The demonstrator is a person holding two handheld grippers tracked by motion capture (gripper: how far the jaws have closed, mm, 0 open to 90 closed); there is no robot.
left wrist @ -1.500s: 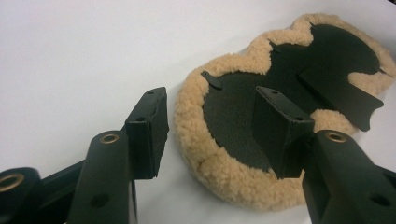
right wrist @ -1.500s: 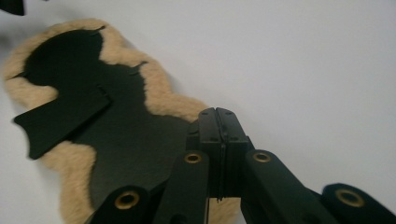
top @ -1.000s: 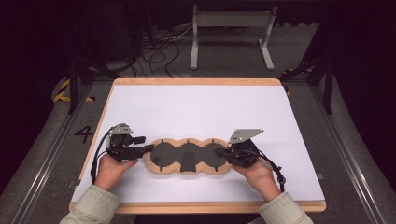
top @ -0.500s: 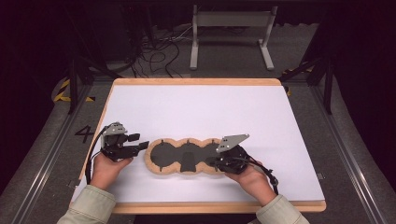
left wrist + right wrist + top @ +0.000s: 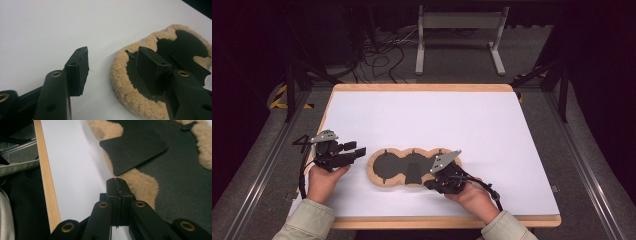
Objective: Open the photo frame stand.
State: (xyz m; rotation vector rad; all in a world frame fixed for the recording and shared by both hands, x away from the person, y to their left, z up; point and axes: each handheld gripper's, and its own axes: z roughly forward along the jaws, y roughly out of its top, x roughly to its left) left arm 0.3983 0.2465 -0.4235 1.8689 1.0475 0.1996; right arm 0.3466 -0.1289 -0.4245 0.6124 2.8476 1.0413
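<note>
- Our right gripper [image 5: 435, 183] has slid down the fleece-edged pad [image 5: 414, 167] to its near edge.
- Its jaws are closed, empty; left gripper [image 5: 354, 152] gapes beside the pad.
- Mid-surface [image 5: 437, 120], it looks light, floppy; we'd pinch the fleece rim.

My surface [image 5: 492, 120] is a white sheet with a pale wooden edge showing along its sides. Beyond its far edge a grey metal stand [image 5: 459, 35] sits on the floor, with a tangle of black cables [image 5: 382, 55] to its left. Yellow-black tape [image 5: 279, 100] marks the floor at left.
</note>
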